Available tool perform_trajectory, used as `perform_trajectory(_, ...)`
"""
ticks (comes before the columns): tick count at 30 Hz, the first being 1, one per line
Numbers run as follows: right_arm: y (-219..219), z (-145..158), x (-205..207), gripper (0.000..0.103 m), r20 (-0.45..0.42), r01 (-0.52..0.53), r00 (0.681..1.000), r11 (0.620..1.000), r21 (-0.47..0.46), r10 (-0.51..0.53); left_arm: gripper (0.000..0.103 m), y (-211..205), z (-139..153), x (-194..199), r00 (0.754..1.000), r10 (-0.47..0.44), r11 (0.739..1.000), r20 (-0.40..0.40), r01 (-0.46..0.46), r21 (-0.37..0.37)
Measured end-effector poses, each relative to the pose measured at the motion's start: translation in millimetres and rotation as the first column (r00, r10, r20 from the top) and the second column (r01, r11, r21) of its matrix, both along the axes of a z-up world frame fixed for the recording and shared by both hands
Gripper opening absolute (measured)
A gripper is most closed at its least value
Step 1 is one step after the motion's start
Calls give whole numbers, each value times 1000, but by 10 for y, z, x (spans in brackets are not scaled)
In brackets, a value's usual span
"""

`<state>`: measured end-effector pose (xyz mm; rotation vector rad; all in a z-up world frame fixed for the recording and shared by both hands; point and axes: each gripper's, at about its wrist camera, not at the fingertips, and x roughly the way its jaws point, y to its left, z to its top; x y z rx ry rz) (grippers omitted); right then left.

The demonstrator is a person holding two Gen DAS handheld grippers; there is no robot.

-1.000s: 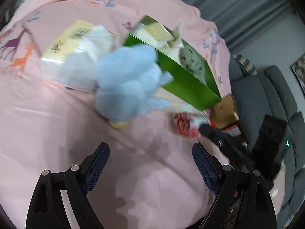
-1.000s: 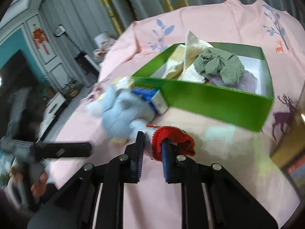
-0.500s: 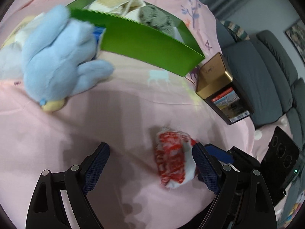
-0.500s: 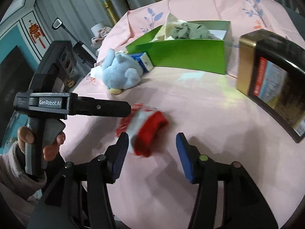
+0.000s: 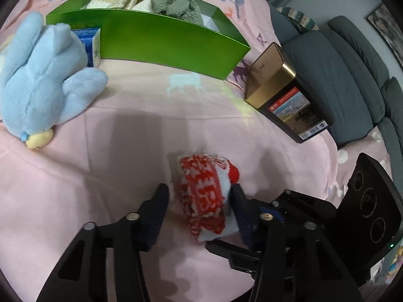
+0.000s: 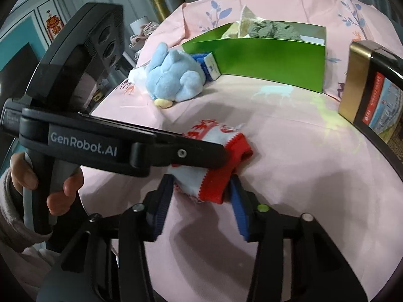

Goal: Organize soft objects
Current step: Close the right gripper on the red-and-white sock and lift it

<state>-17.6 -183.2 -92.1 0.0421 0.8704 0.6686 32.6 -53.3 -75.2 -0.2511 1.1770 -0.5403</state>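
A red-and-white knitted sock (image 5: 206,196) lies bunched on the pink cloth (image 5: 126,151). My left gripper (image 5: 199,209) is closing around it, its right pad touching and a gap at the left pad. My right gripper (image 6: 201,196) is partly closed around the same sock (image 6: 216,151) from the other side, with both pads against its red cuff. The left gripper's finger (image 6: 176,154) crosses over the sock in the right wrist view. A blue plush toy (image 5: 42,85) lies to the left. A green box (image 5: 163,42) behind holds folded cloths and a grey-green knit (image 5: 176,5).
A gold-and-black tin (image 5: 284,93) lies on its side right of the green box. A small blue-and-white carton (image 5: 92,46) sits between the plush and the box. A grey sofa (image 5: 347,70) is beyond the cloth's right edge.
The right gripper let go of the sock, swung round, and has narrowed on it again. The left gripper moved in over the sock and its jaws have narrowed from wide open.
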Motion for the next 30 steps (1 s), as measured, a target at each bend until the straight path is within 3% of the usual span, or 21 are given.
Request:
perform_trajectory(2,23,-5,-10,35,10,-11,1000,1000,-12,11,38,-41,8,-13,1000,-16,1000,-6,16,-11)
perform_trajectory(5,42,10,-46,32,35,-22,999,999,-39,24,37,-82,47,-57,999,-38,999,14,38,14)
perform_trajectory(9,66,74,-150,29,98,-54,993,995,-85,63,37,-78,113,-103,999,-43,999,19,43,-10)
perform_trajectory(24,230,432,-171,29,182,-109,978,994,18,104,37,156,566,-283,988,58,998,142,-61,17)
perform_trajectory(30,288,478,-254,29,201,-130,972,991,25,122,37,223,615,-358,985,84,996,148,-87,14)
